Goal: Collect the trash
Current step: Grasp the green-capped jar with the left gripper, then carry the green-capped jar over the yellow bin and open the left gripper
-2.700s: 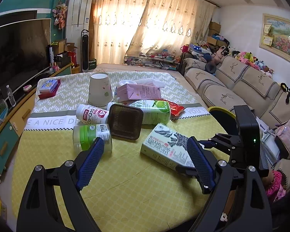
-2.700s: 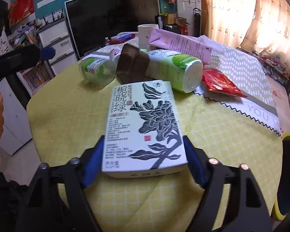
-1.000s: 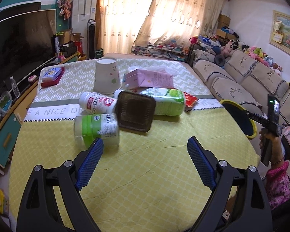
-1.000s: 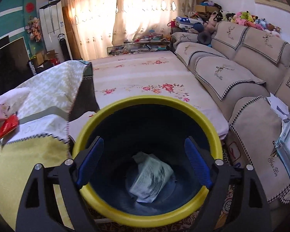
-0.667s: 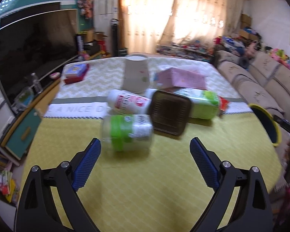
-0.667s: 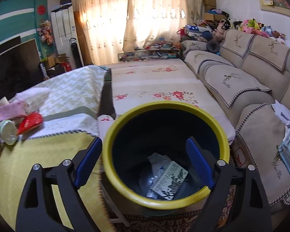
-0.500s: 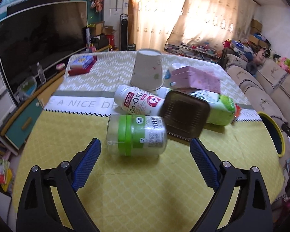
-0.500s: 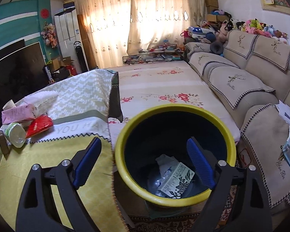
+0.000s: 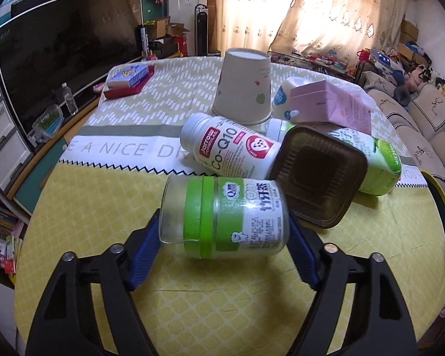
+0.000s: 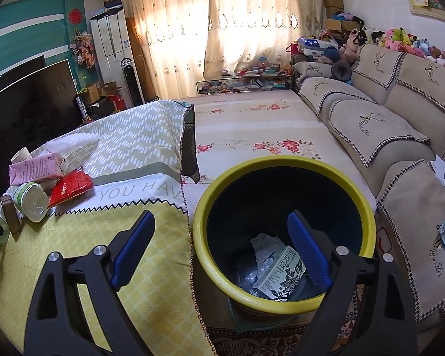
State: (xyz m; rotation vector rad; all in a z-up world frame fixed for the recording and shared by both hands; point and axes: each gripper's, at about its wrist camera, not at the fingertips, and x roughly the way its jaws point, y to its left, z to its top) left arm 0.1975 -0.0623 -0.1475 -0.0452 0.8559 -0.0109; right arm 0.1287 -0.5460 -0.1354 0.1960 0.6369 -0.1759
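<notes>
A: Item one, your left gripper?

B: Its jaws are closing, with the green-banded jar lying on its side between the blue pads. The pads sit right at the jar's two ends; I cannot tell whether they press yet. The jar rests on the yellow cloth of the worktop, near your edge.

A: Item two, the pile behind it?

B: Toward the middle of the worktop: a white Co-Q10 bottle on its side, touching a brown square container that leans against a green-and-white bottle. A pink carton lies on top of that bottle. An upturned paper cup stands behind the Co-Q10 bottle. A red packet lies at the worktop's right edge.

A: Item three, your right gripper?

B: Wide apart and empty, hanging over the yellow-rimmed bin, which stands just off the worktop's right edge, beside the sofa.

A: Bin contents?

B: A white carton with a black flower print at the bottom, with crumpled white trash beside it.
</notes>
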